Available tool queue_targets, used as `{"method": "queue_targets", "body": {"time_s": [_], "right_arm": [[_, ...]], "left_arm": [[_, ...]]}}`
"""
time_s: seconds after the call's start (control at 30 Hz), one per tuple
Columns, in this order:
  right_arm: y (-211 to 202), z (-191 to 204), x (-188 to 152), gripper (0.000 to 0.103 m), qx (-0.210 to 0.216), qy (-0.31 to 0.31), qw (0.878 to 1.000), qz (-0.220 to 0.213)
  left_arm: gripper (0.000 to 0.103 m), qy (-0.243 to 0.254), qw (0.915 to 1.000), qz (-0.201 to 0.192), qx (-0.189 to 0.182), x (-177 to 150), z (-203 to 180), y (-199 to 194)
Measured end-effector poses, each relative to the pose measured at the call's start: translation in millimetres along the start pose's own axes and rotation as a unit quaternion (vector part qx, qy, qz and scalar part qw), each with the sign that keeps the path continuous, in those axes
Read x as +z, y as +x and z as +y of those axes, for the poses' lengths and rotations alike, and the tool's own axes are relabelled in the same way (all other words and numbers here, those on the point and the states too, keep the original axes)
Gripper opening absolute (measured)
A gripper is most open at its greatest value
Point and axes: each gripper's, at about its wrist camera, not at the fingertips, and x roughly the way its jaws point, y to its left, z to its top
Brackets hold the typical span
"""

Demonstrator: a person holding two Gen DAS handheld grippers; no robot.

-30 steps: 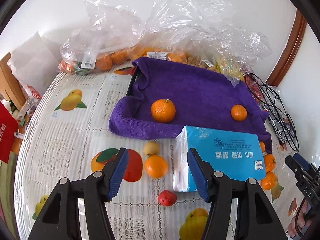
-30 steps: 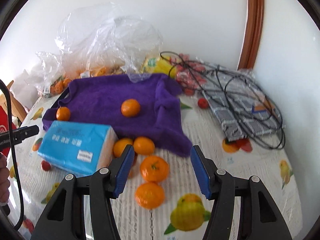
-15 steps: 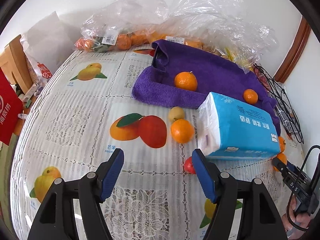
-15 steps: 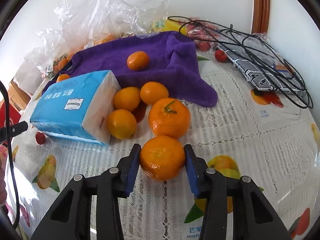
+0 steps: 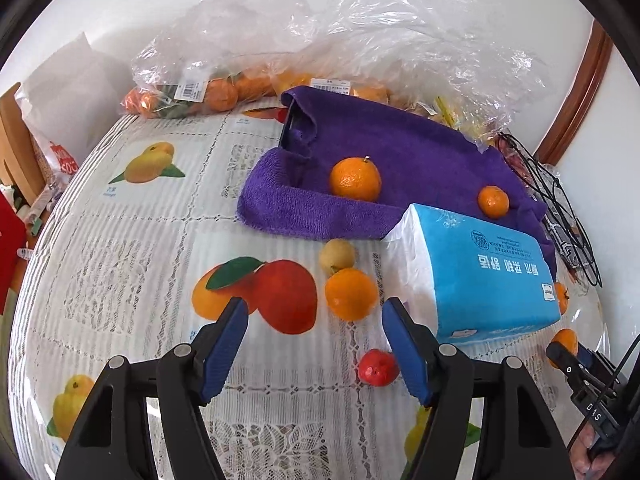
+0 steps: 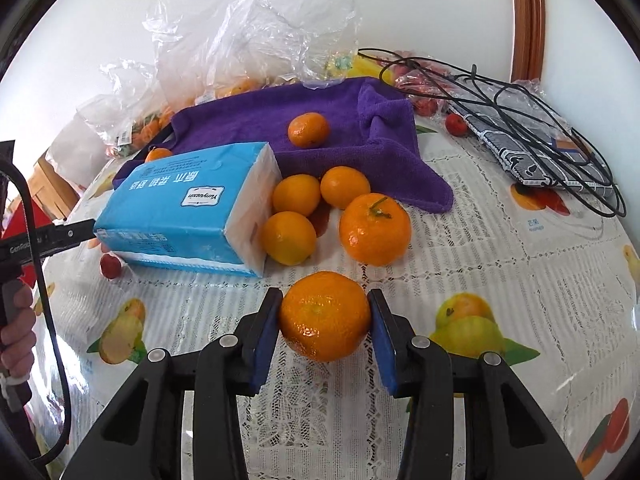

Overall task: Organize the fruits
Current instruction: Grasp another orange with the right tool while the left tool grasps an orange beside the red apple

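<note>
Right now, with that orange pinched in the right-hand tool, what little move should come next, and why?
Probably lift it straight up a little. The right tool has just been closing, and its blue pads now press both sides of the orange, which seems still to rest on the tablecloth. A short rise would clear the other oranges before carrying it toward the purple towel, where two oranges already lie.

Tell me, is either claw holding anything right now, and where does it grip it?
The right claw is shut on an orange, its blue pads pressing the fruit's two opposite sides. The left claw stands open over the tablecloth and holds nothing.
</note>
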Motion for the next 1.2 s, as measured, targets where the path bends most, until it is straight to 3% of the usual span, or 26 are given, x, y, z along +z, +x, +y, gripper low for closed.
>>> {"method": "queue_targets", "body": {"time_s": [0.13,0.3,0.47,0.6,0.93,1.2], "right_arm": [[3.8,-2.1,0.7,0.043,-0.009,0.005,1.0,0.004],[12.8,-6.9,0.1,0.043,-0.016,0.017,1.0,0.013],[13.3,-6.5,-0.2,0.043,-0.01,0.02,1.0,0.009],[12.7,-1.0,-0.5,0.043,-0.003,0.013,1.0,0.009],[5.4,16.9,-5.7,0.043,0.015,-0.003,1.0,0.003],[1.2,38.6,-15.3,0.043,0.039,-0.023,0.999,0.003]], "left_arm": [[0.058,0.005,0.9995,0.004,-0.031,5.0,0.3,7.3],[0.048,0.015,0.9989,0.014,-0.043,7.4,-2.3,18.1],[0.047,0.007,0.9982,0.018,-0.057,8.6,-2.3,26.3],[0.033,0.012,0.9977,0.026,-0.062,7.1,-7.8,33.2],[0.033,0.005,0.9993,0.01,-0.035,-0.1,8.0,9.2],[0.033,-0.007,0.9994,0.022,-0.024,-30.7,25.8,-13.7]]}}
